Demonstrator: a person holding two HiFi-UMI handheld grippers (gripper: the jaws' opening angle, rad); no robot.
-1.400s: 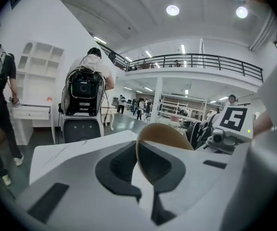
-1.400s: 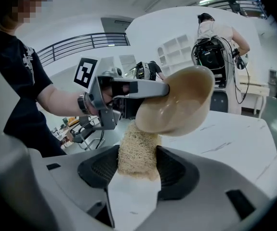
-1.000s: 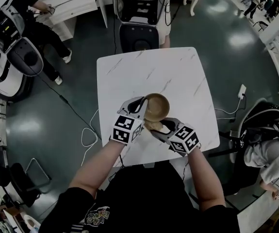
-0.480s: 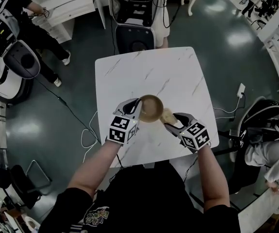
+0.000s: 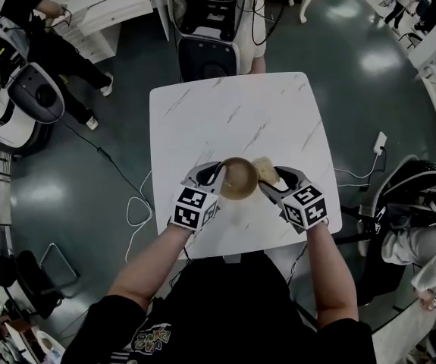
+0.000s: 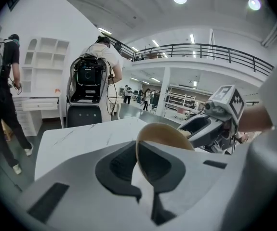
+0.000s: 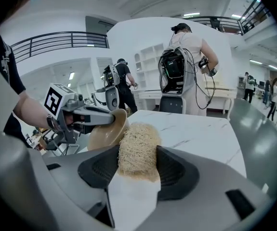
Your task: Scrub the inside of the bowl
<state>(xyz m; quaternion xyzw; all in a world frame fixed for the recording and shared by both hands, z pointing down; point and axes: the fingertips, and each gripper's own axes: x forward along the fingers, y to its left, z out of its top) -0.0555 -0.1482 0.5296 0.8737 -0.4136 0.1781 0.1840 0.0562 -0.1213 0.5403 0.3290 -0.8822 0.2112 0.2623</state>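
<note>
Now, wooden bowl (image 5: 239,179) tilted on edge over the white table (image 5: 233,105), its rim clamped in the left gripper (image 5: 216,176), right gripper (image 5: 272,182) clamped on a straw-coloured scrubber (image 5: 262,168), just beside the bowl.

In the head view the person's arms (image 5: 153,260) and torso cover the near edge of the table (image 5: 233,112). The left gripper (image 5: 219,171) overlaps the left rim of the bowl (image 5: 240,179), and the bowl's inside is too small to make out. In the left gripper view the jaws hide the bowl's lower part. In the right gripper view the scrubber (image 7: 137,146) covers the bowl's right side, so whether the two touch cannot be told. The scrubber's lower end is sunk between the jaws of the right gripper (image 7: 137,160). Distant figures (image 7: 250,86) at that view's right edge are too small to tell.
</note>
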